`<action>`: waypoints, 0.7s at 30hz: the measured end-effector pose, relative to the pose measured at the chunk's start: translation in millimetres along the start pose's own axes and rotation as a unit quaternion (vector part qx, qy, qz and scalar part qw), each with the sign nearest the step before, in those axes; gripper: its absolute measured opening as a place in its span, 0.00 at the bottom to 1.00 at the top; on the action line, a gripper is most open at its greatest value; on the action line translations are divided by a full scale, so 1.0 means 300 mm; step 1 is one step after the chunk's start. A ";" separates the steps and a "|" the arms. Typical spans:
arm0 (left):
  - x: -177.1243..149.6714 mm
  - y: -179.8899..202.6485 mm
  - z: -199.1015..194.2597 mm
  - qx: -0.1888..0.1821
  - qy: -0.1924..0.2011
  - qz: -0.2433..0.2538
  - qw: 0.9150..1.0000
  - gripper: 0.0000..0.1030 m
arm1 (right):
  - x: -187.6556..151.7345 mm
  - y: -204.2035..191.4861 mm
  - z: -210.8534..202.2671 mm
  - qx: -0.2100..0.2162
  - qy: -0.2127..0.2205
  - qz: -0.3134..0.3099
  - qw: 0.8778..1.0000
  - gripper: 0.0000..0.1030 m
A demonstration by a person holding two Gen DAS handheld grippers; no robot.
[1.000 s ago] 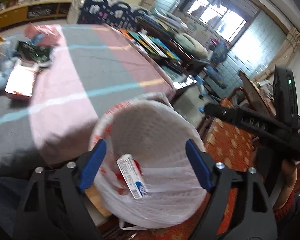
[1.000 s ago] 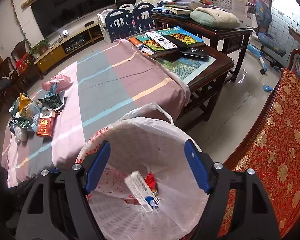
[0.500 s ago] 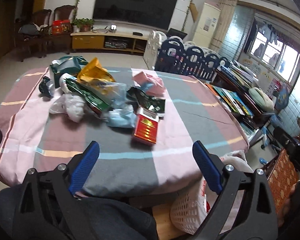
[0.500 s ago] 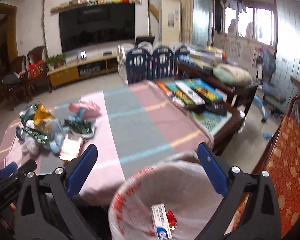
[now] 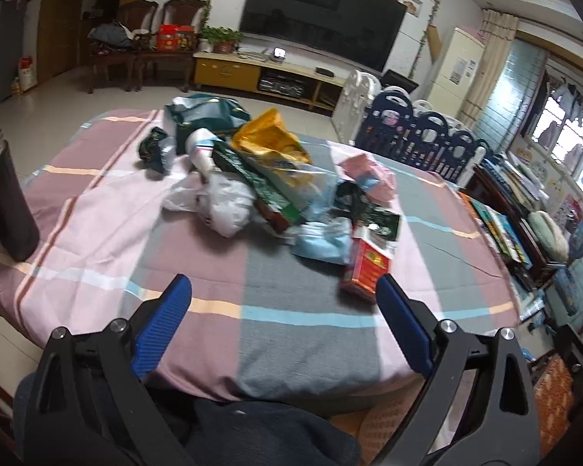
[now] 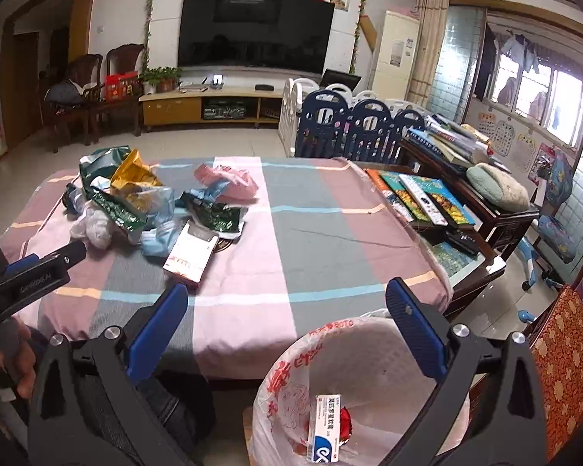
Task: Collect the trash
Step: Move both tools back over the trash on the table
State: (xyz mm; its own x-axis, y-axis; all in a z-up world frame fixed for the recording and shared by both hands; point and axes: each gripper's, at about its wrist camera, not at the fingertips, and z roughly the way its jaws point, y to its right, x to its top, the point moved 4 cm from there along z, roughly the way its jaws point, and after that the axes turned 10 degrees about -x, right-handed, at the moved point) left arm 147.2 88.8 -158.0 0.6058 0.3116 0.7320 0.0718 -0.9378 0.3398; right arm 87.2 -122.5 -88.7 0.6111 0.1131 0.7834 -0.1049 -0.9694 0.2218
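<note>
A heap of trash lies on the striped tablecloth: a red carton, green and yellow wrappers, white and blue plastic bags, a pink wrapper. My left gripper is open and empty, over the near table edge, short of the heap. My right gripper is open and empty, above the bag-lined trash bin, which holds a white-and-blue box and something red. The heap also shows in the right wrist view.
A dark flask stands at the table's left edge. A side table with books and remotes stands to the right. A red-cushioned chair is beside the bin. My left gripper shows at the right view's left edge.
Both grippers swung up and away from the bin toward the table. The left one now faces the trash heap; the right still has the bin below it.
</note>
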 end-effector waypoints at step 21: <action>-0.024 -0.148 0.048 0.028 0.003 -0.051 0.998 0.93 | -0.065 -0.072 0.056 0.008 -0.055 -0.016 0.998 0.97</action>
State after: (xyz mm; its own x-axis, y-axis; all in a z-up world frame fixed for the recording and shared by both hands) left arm 151.1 126.1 -186.9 0.5878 0.4066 0.6994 0.1771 -0.9082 0.3792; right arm 90.8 -107.5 -118.5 0.6970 0.1203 0.7069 -0.0722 -0.9691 0.2360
